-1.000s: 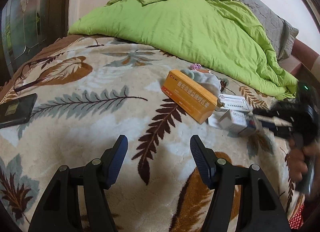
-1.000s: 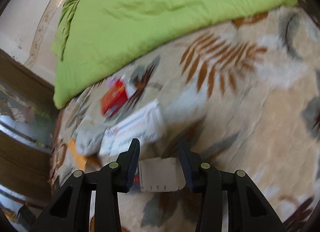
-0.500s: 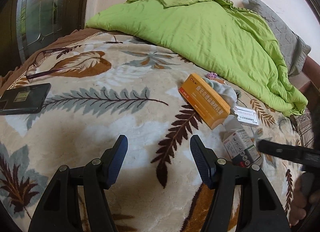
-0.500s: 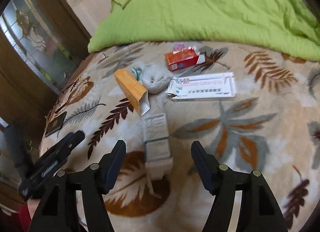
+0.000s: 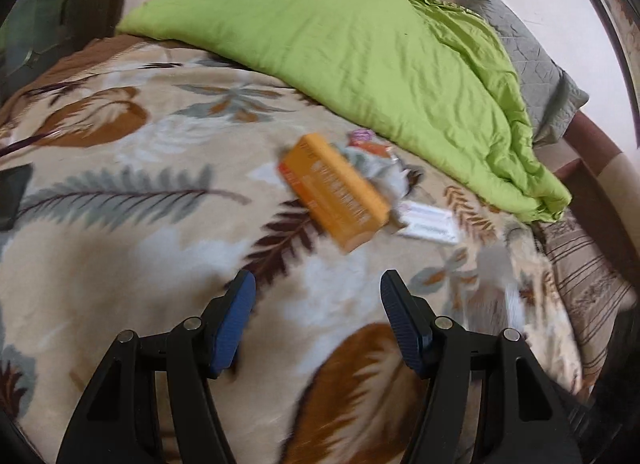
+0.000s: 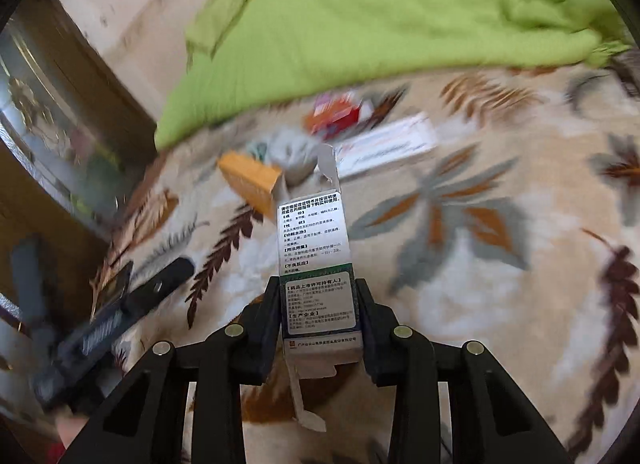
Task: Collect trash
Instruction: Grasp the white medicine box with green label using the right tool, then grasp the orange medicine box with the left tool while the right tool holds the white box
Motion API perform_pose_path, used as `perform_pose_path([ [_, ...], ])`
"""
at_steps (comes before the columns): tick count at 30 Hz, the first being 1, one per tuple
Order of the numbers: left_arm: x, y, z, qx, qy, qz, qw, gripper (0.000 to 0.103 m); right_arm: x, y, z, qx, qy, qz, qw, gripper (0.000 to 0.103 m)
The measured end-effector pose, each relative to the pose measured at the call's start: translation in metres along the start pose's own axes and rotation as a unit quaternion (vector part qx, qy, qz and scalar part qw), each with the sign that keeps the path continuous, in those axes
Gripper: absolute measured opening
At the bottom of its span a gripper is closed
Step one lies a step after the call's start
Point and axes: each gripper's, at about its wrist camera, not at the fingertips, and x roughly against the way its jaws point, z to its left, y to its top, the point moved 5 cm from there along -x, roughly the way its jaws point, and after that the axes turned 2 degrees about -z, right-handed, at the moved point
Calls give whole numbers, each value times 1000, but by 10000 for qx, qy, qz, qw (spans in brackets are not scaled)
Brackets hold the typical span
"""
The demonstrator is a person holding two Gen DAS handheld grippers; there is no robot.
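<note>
- The scene is a bed (image 5: 120, 264) covered by a cream blanket (image 6: 480, 304) printed with brown, grey and rust leaves.
- A rumpled lime-green quilt (image 5: 360, 56) is heaped along the far side of the bed, with a grey quilted pillow (image 5: 536, 64) behind it against a pale wall.
- Dark wood framing with patterned glass (image 6: 52, 112) stands at the left of the right wrist view.
- The right claw (image 6: 320, 312) is closed on a small white and green carton (image 6: 316, 264), its fingers pressed against the carton's two long sides; the carton's end flaps hang open and it is held above the blanket.
- The carton is printed in Chinese in small black type, with bracketed headings on its white and grey panels; most lines are too small to read.
- The left claw (image 5: 316, 324) is spread wide above the blanket and holds nothing.
- Ahead of it lies an orange box (image 5: 336, 192) with pale lettering that is too blurred to read.
- Just beyond the orange box is a flat white box (image 5: 428, 222), and a small red box (image 6: 336, 114) lies near the quilt's edge.
- A dark flat object (image 5: 12, 192) lies at the left edge of the bed.
</note>
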Motion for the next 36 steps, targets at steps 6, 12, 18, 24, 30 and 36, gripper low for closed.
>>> perform_pose_path([
  [6, -40, 51, -18, 734, 113, 385, 9965, 70, 24, 5, -12, -49, -209, -514, 9984, 37],
  [12, -97, 66, -2, 1348, 688, 916, 9842, 67, 27, 14, -21, -149, -218, -671, 9974, 37],
  [18, -105, 56, -3, 1036, 653, 1047, 9869, 53, 28, 18, -30, -346, -141, -705, 9968, 38],
  [24, -73, 47, 0, 131, 730, 932, 9929, 47, 27, 19, -23, -225, -42, -703, 9973, 38],
  [30, -73, 46, 13, 102, 741, 833, 9937, 73, 25, 18, -18, -172, -38, -691, 9975, 38],
  [36, -59, 52, 36, 207, 1020, 640, 9925, 74, 28, 18, -18, -101, -116, -736, 9972, 38],
])
